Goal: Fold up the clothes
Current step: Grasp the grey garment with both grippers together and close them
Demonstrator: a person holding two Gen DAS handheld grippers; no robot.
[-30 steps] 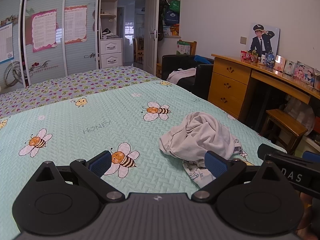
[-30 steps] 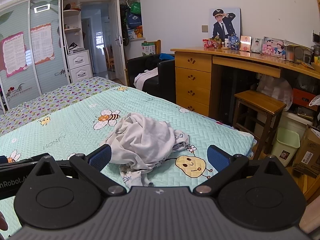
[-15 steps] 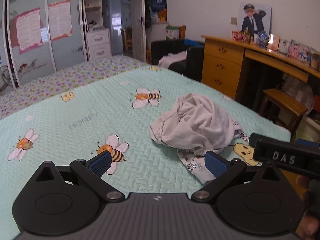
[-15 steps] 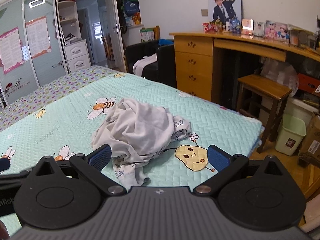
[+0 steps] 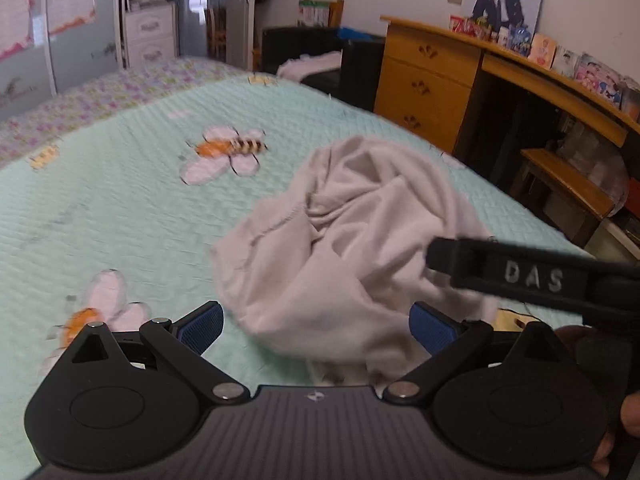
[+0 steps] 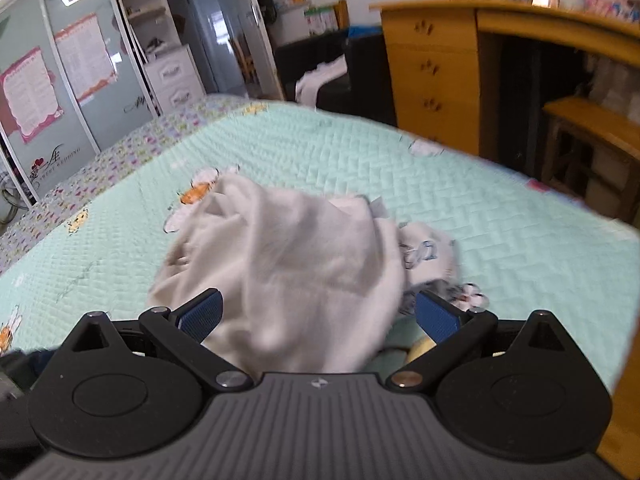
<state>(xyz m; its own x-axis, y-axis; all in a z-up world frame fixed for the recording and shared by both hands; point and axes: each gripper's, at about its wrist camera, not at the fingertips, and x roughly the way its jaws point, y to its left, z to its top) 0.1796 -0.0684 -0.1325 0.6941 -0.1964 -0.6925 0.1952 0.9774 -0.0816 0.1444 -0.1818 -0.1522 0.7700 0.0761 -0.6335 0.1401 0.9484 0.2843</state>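
Crumpled pale-grey soft garment (image 5: 344,240) on quilted mint bed (image 5: 120,208).
Left hand-held gripper (image 5: 316,326) and right hand-held gripper (image 6: 318,316): ribbed blue pads spread apart, flanking cloth.

Both grippers, left gripper (image 5: 316,326) and right gripper (image 6: 318,316), advanced toward crumpled grey garment (image 5: 340,240); pile now between spread fingers.

Perhaps two crumpled garments (image 6: 288,264), two grippers (image 5: 314,326), one bed (image 5: 120,208).
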